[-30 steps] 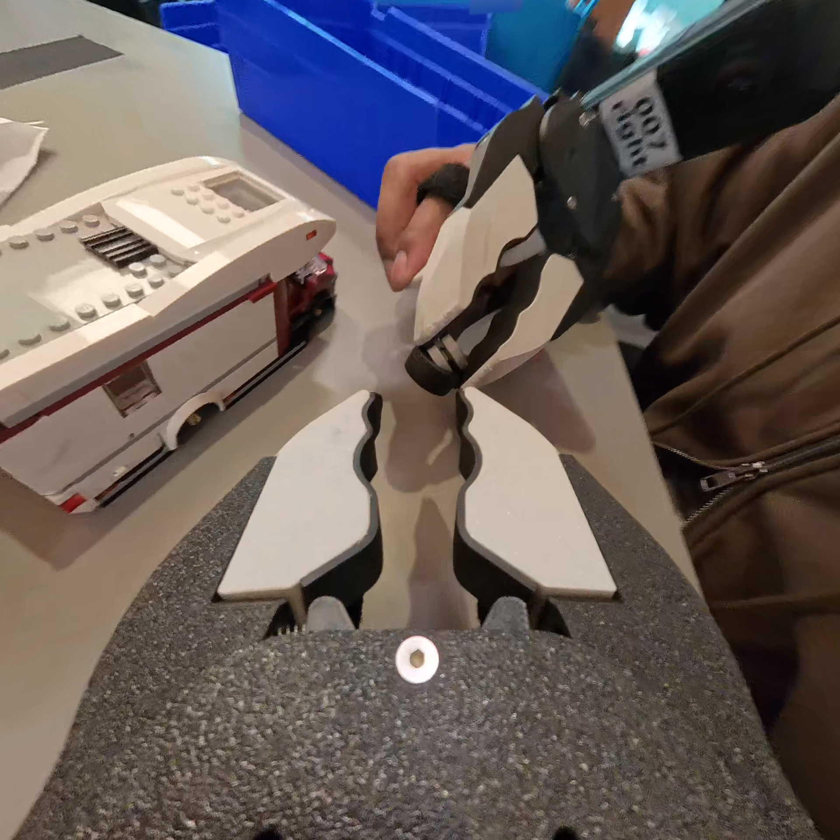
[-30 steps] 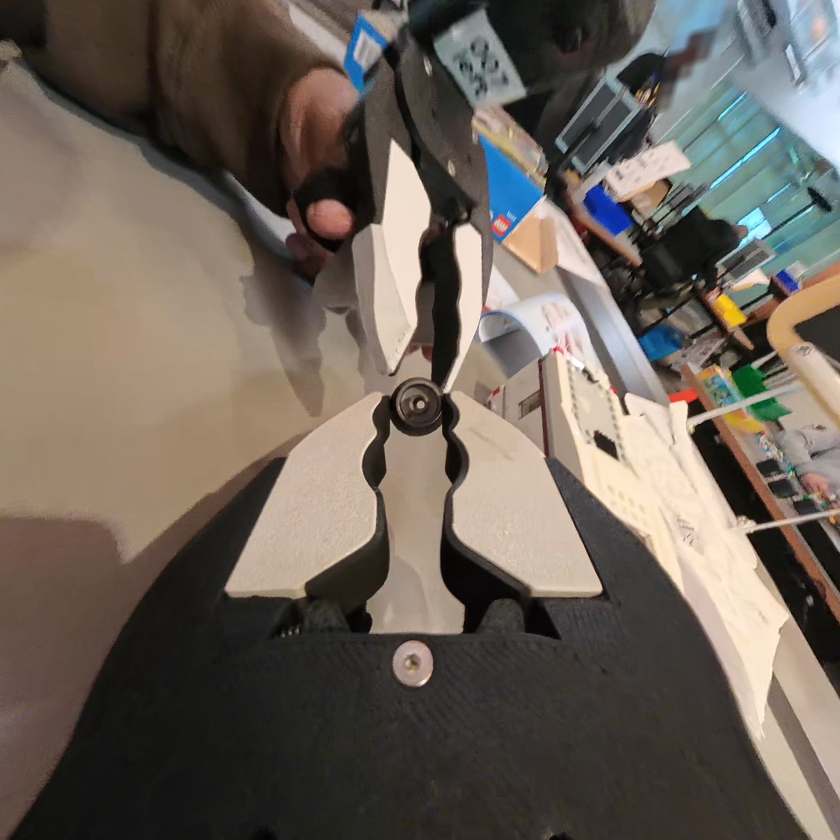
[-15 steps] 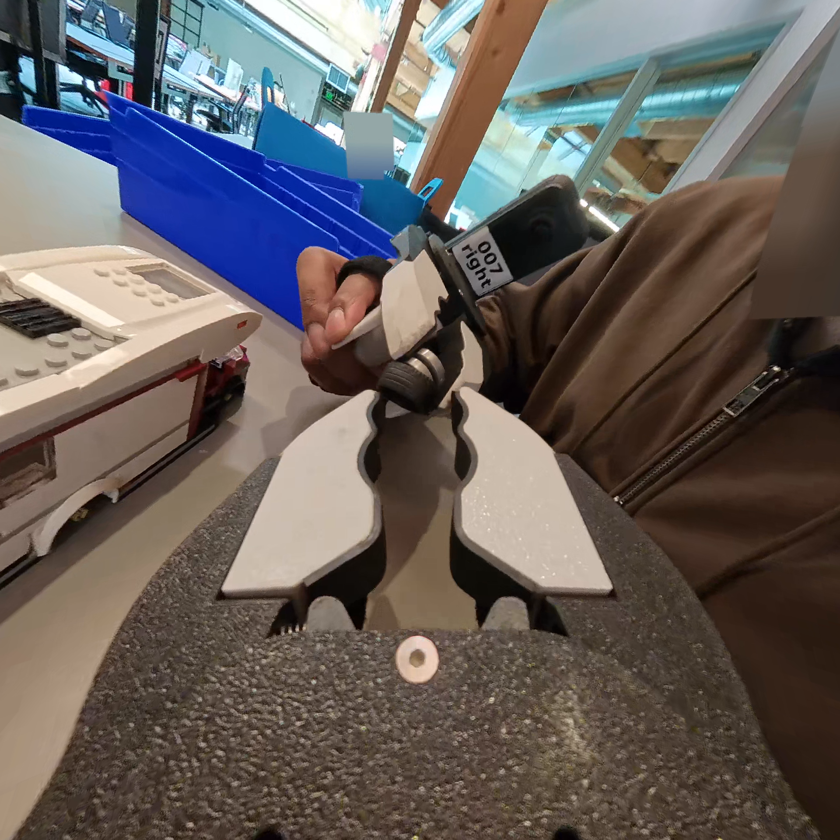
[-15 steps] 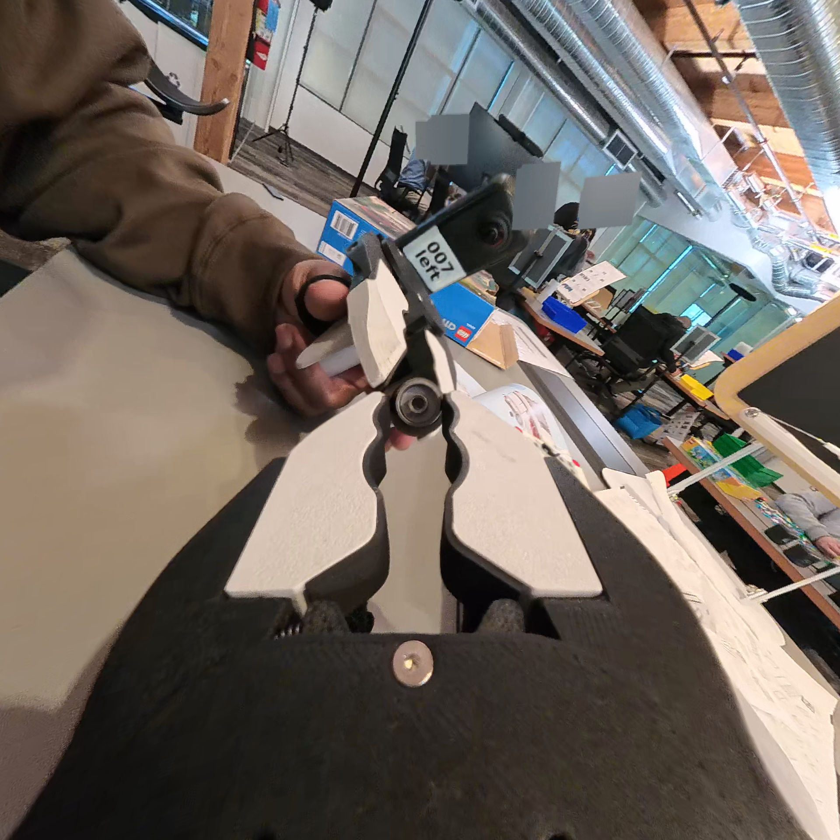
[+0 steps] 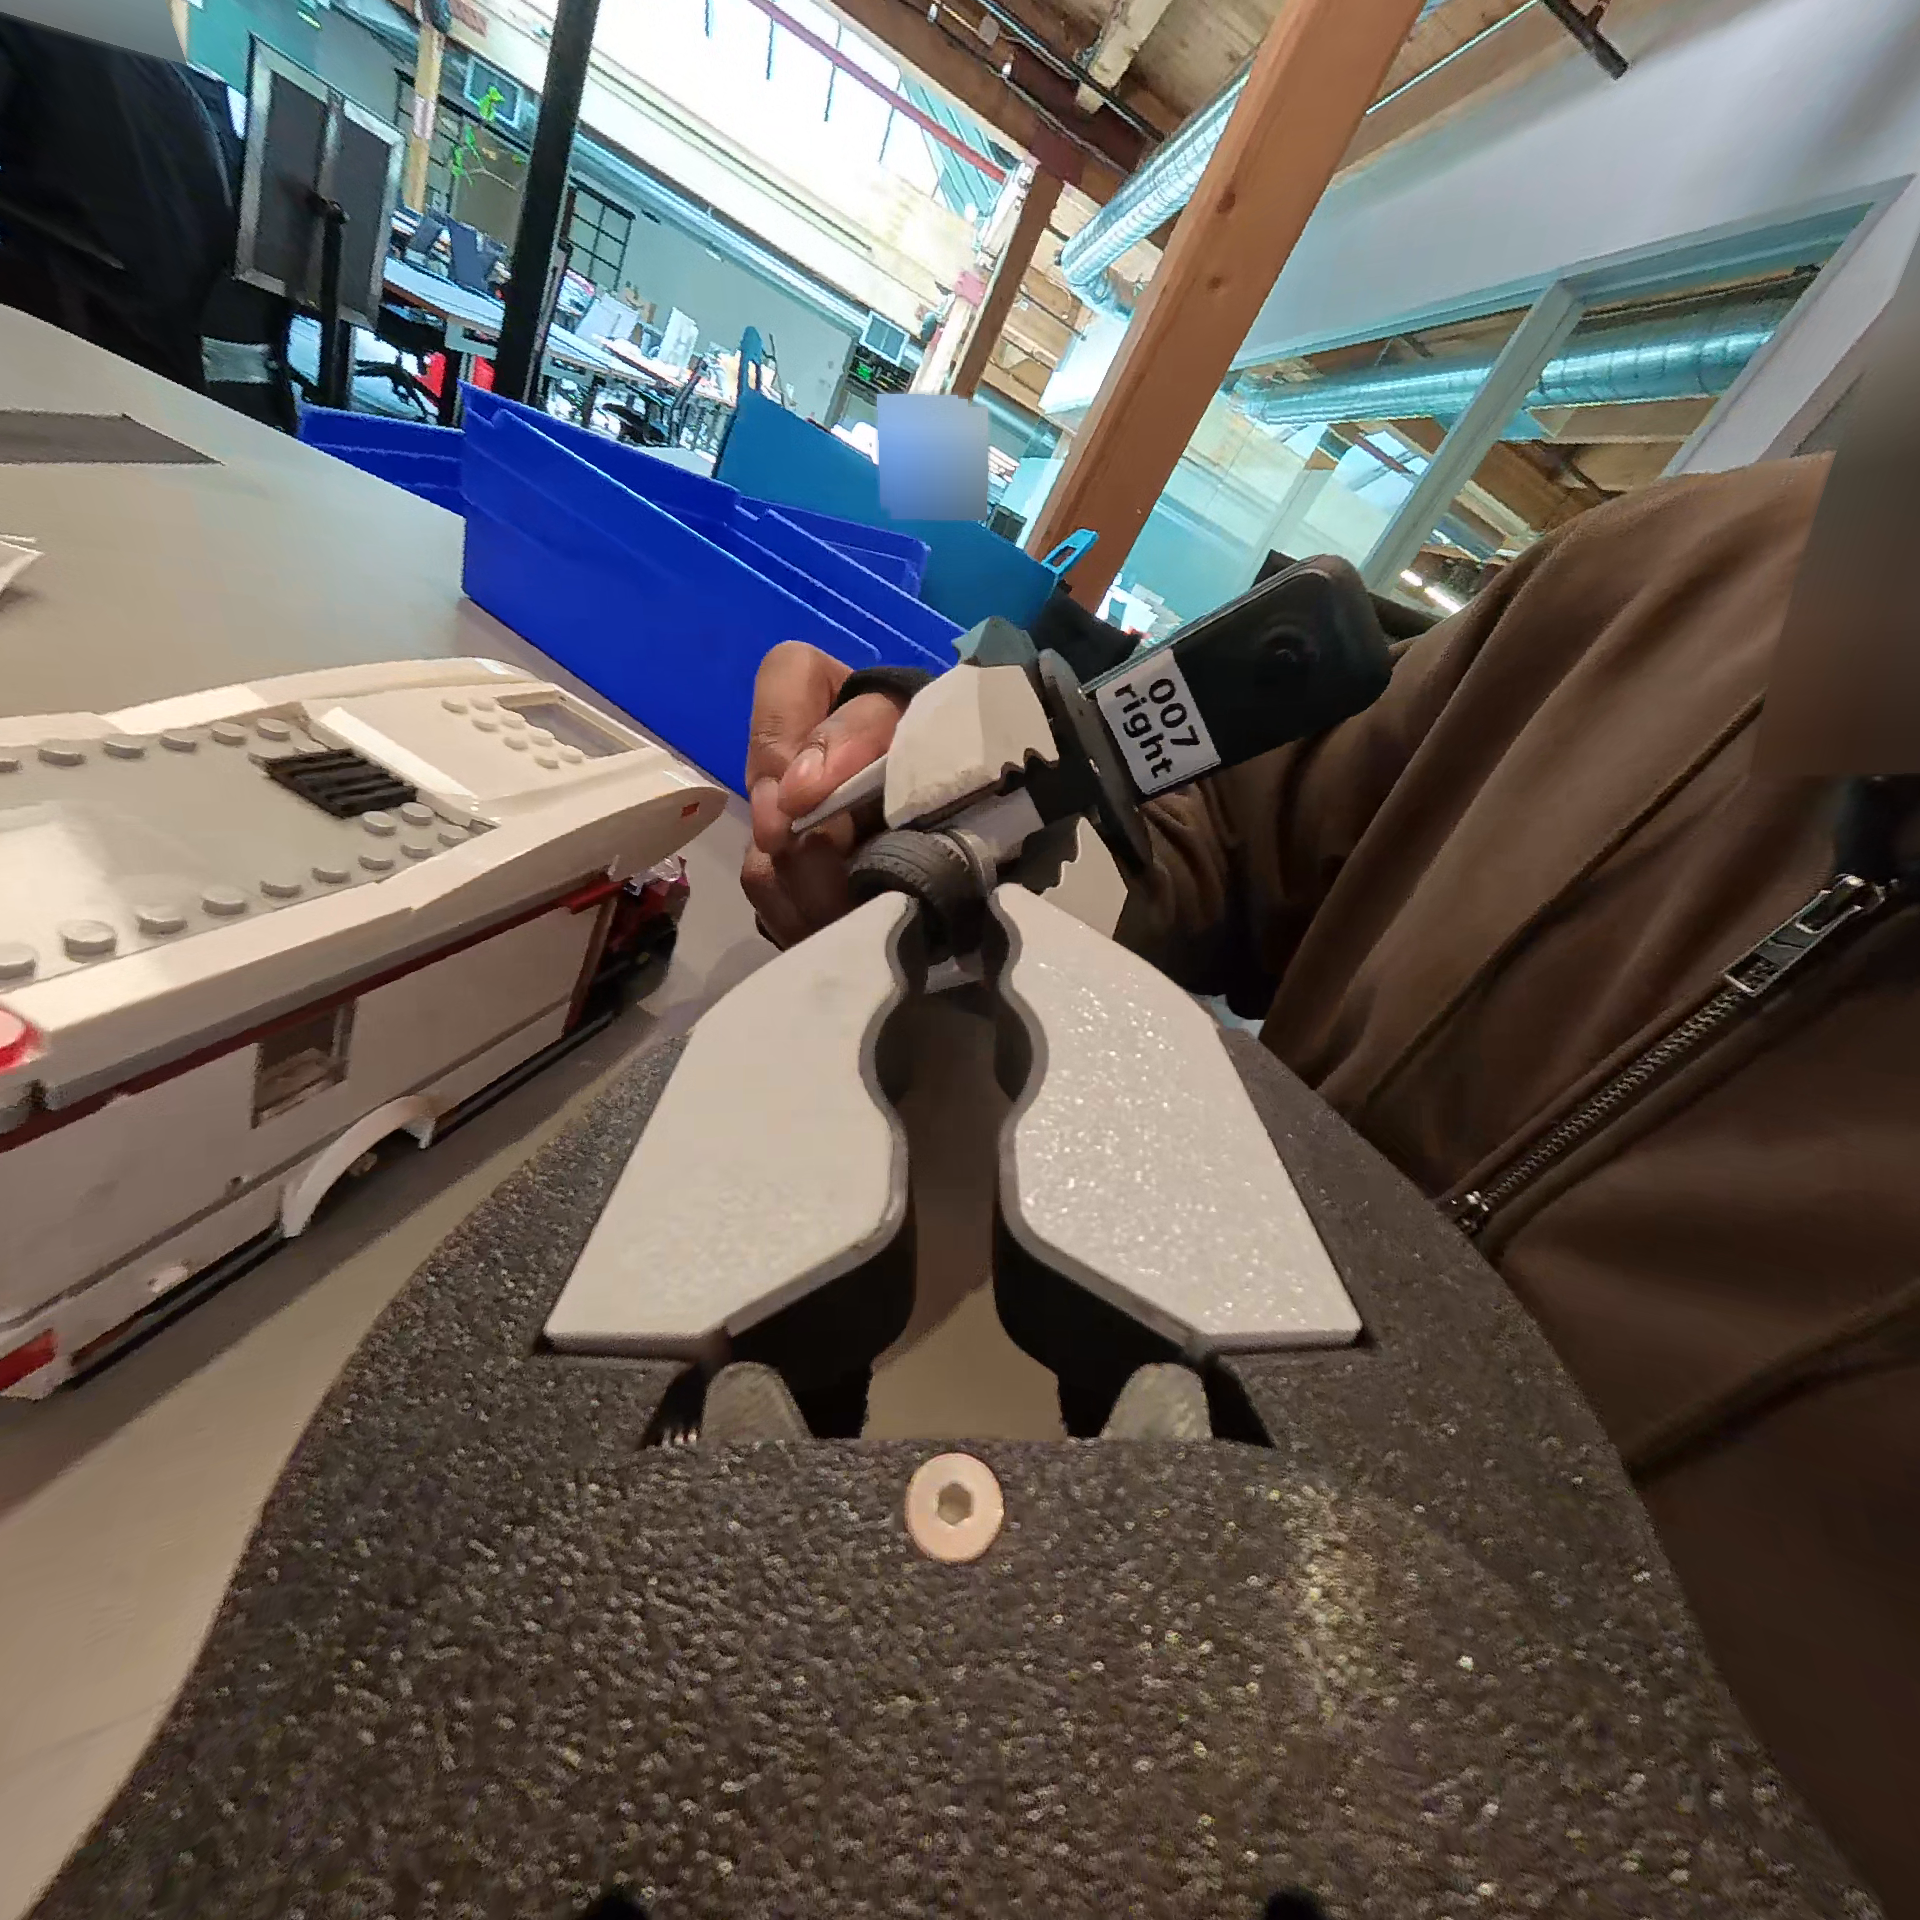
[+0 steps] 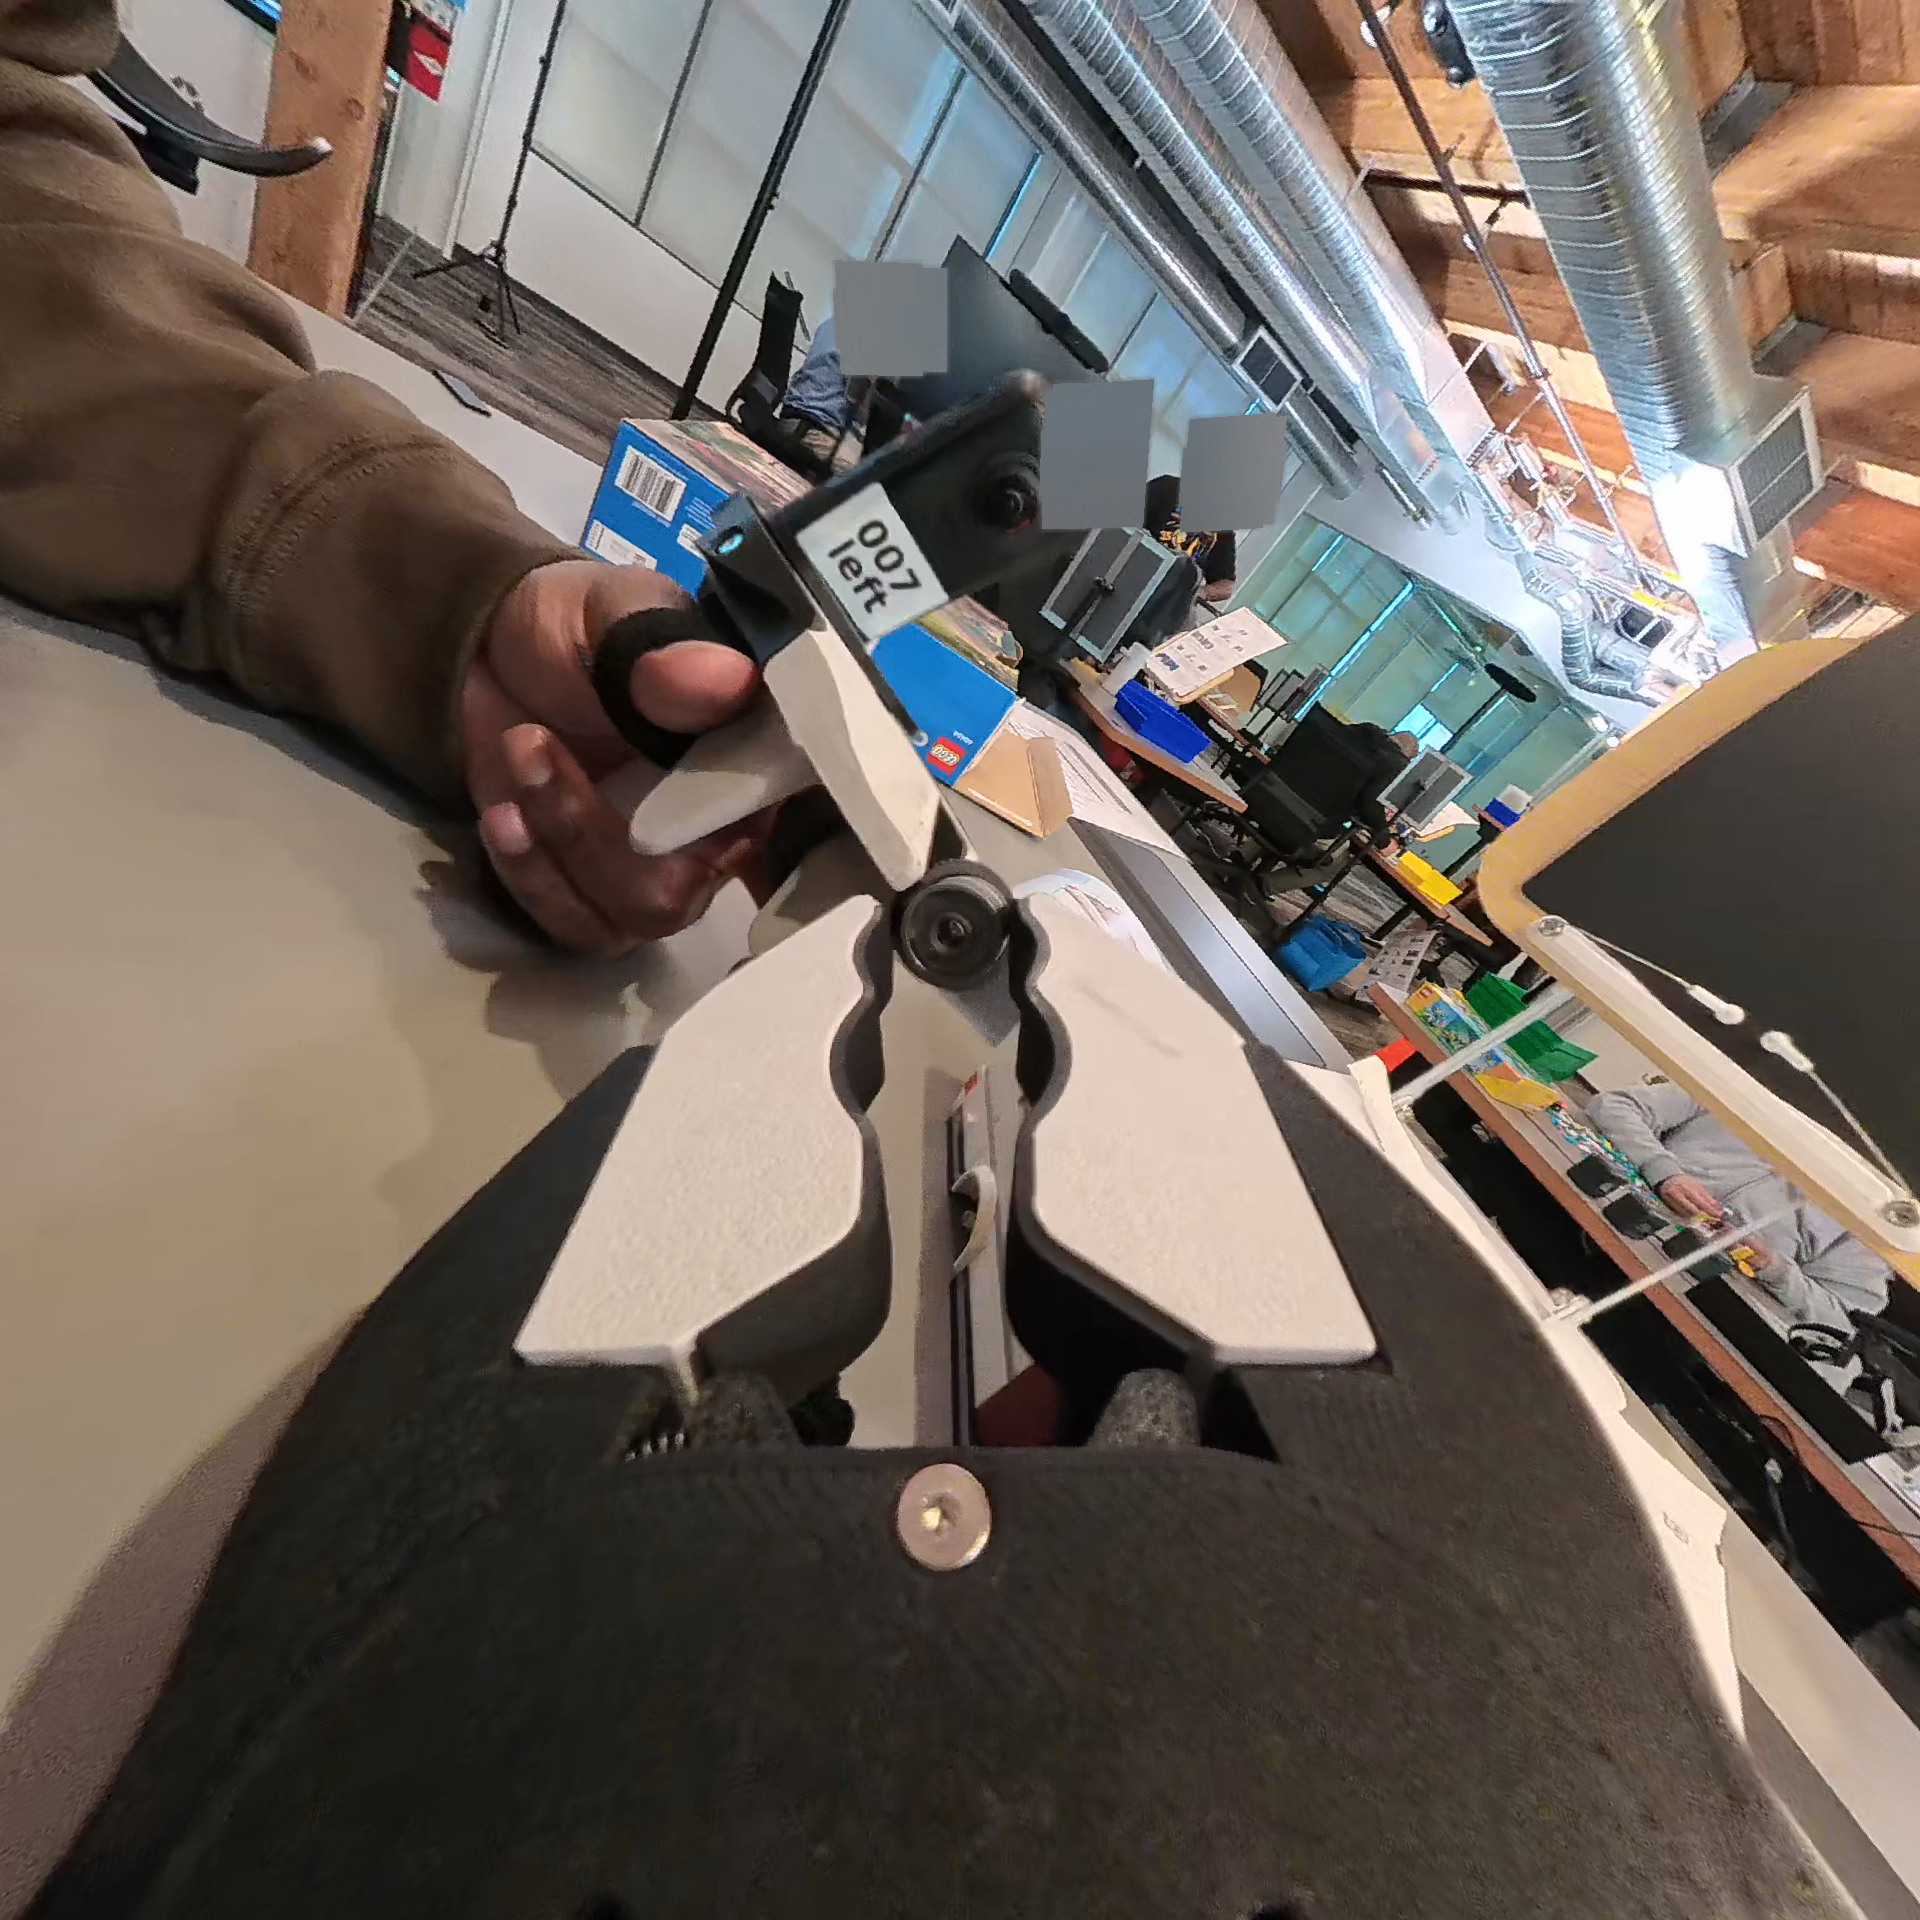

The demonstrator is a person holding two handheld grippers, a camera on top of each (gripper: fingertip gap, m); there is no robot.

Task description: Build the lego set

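The right gripper [image 6: 951, 935] is clamped on a small black wheel [image 6: 951, 932] at frame centre. The left gripper [image 5: 951, 940] is closed on the same wheel assembly [image 5: 914, 868]; steady opposed grips seem advisable. The axle axis appears aimed along the right gripper's fingers. A white camper model [image 5: 312, 883] stands at the left.

The white toy camper [image 5: 260, 935] is cut off by the left edge. The left gripper's fingers [image 5: 821, 1039] hide part of the small black wheel [image 5: 914, 868].
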